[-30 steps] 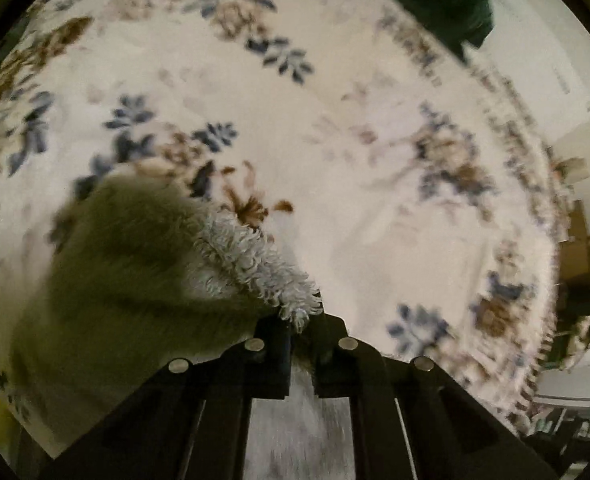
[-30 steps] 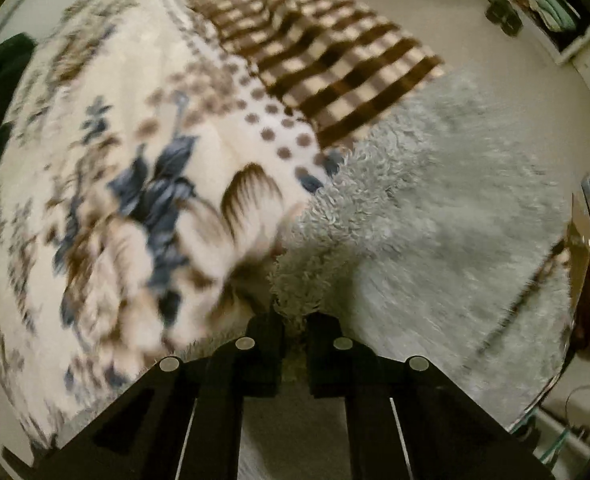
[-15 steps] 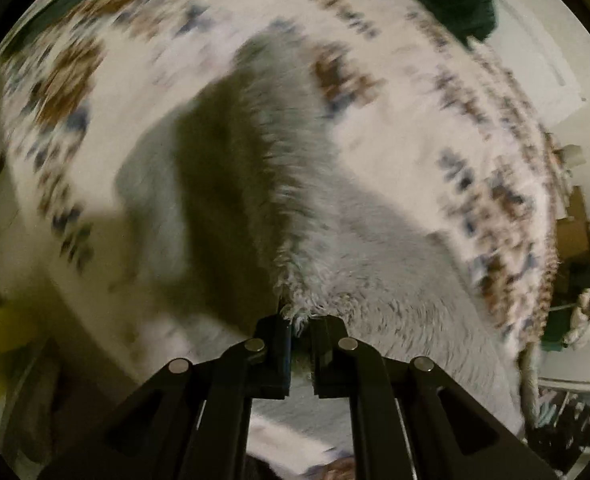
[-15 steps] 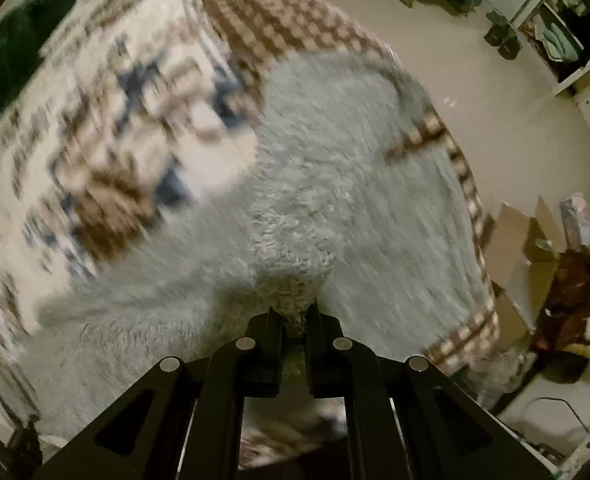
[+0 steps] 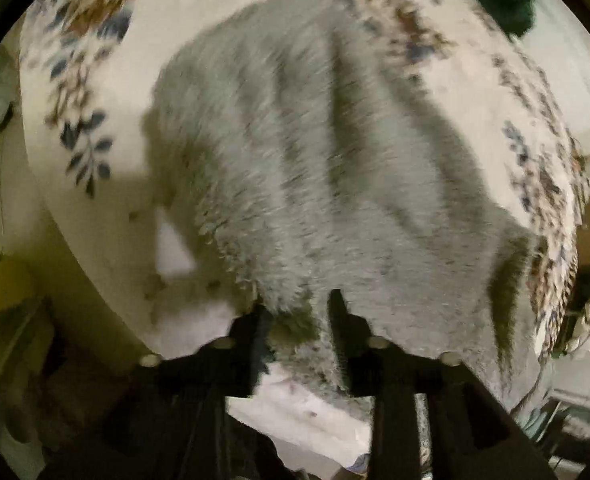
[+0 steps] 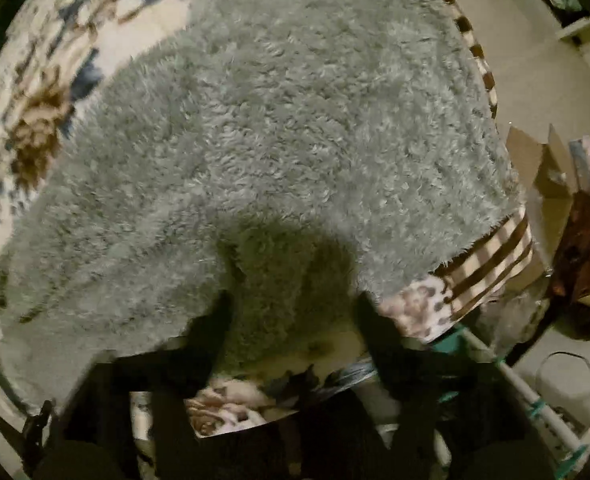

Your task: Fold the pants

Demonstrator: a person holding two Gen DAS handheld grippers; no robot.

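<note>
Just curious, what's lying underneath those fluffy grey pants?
The grey pants lie spread on a floral blanket, with a brown-striped blanket at one edge. Whatever lies directly beneath them is covered.

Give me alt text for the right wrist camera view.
Fluffy grey pants lie spread over a floral blanket on a bed, filling most of the frame. The right tool is open at the bottom, its dark fingers either side of the fabric's near edge.

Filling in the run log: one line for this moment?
pants: grey fleece, spread on floral blanket | left gripper: open at hem | right gripper: open at hem
</note>
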